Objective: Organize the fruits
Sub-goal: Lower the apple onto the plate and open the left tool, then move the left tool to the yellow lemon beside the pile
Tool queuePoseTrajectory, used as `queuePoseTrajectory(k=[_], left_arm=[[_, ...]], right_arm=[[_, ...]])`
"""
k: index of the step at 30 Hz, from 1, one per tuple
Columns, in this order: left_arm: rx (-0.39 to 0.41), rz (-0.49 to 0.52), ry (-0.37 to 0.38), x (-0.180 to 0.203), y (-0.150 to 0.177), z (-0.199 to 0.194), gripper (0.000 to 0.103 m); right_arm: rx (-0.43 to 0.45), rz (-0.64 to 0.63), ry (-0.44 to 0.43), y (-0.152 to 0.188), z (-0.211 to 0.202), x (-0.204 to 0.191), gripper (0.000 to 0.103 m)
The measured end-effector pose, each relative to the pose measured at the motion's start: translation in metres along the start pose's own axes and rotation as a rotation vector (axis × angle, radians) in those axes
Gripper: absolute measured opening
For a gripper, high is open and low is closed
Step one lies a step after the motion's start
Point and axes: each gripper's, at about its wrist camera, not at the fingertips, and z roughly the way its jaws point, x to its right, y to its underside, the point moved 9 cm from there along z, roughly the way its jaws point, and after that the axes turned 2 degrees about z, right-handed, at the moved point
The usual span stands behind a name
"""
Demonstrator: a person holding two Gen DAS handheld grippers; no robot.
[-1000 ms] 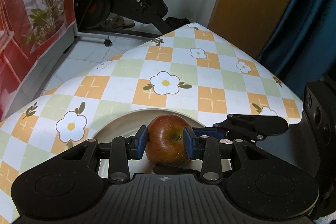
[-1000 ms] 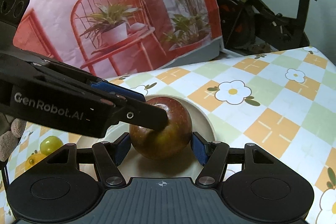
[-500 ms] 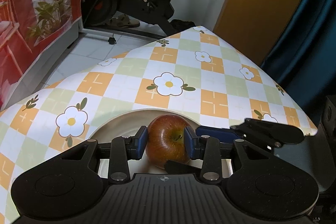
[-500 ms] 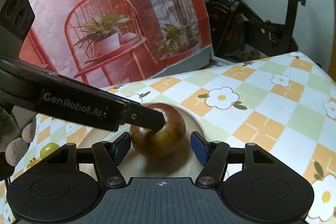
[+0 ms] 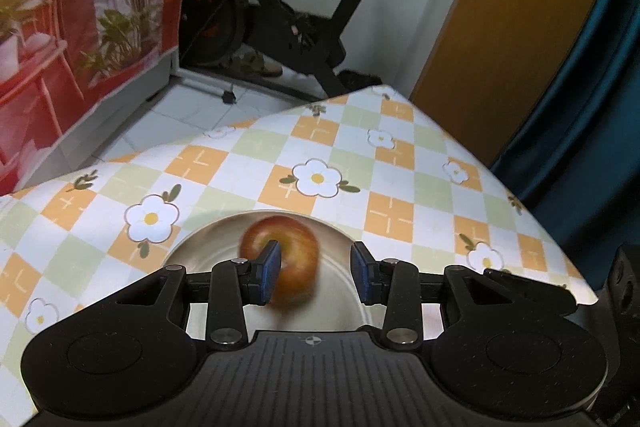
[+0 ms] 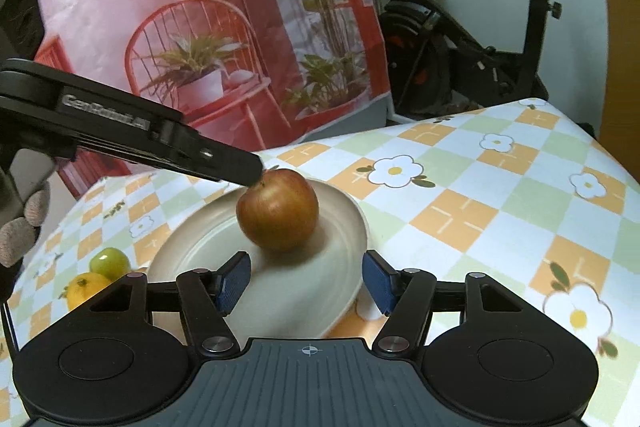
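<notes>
Both grippers have pulled back from the apple (image 6: pixel 277 209) since the earlier frames, where my left gripper (image 5: pixel 315 273) had its pads clamped on it. Now the apple sits free on the plate (image 6: pixel 348 227), blurred in the left wrist view, with only the left pad in front of it and the right pad well clear. I read that gripper as released, its jaws at a moderate gap and holding nothing. My right gripper (image 6: pixel 306 281) stands wider, its pads just near of the plate's rim, empty, with the apple beyond them.

As I judge it, one fruit is done: the apple is placed on the plate, near the middle of the tabletop (image 6: pixel 500 211). Left to do, at least, are a green fruit (image 6: pixel 110 261) and a yellow fruit (image 6: pixel 86 289) lying on the tabletop to the left of the plate, just beside each other.

Both grippers point down at a slant toward the plate. From the right wrist view, the left gripper's finger reaches in from the left, its tip just at the apple's stem.
</notes>
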Motion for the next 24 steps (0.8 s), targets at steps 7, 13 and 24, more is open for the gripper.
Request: queuePoseTrajectory(k=[7, 13, 24], left_arm=[[0.069, 0.018, -0.067, 0.005, 0.014, -0.042, 0.041], [0.091, 0.029, -0.142, 0.004, 0.035, -0.070, 0.041], [0.167, -0.038, -0.237, -0.001, 0.074, -0.119, 0.041]], right_arm=[[0.044, -0.004, -0.032, 0.015, -0.030, -0.016, 0.059], [0.077, -0.030, -0.080, 0.026, -0.053, -0.041, 0.059], [0.074, -0.079, -0.144, 0.042, -0.075, -0.077, 0.059]])
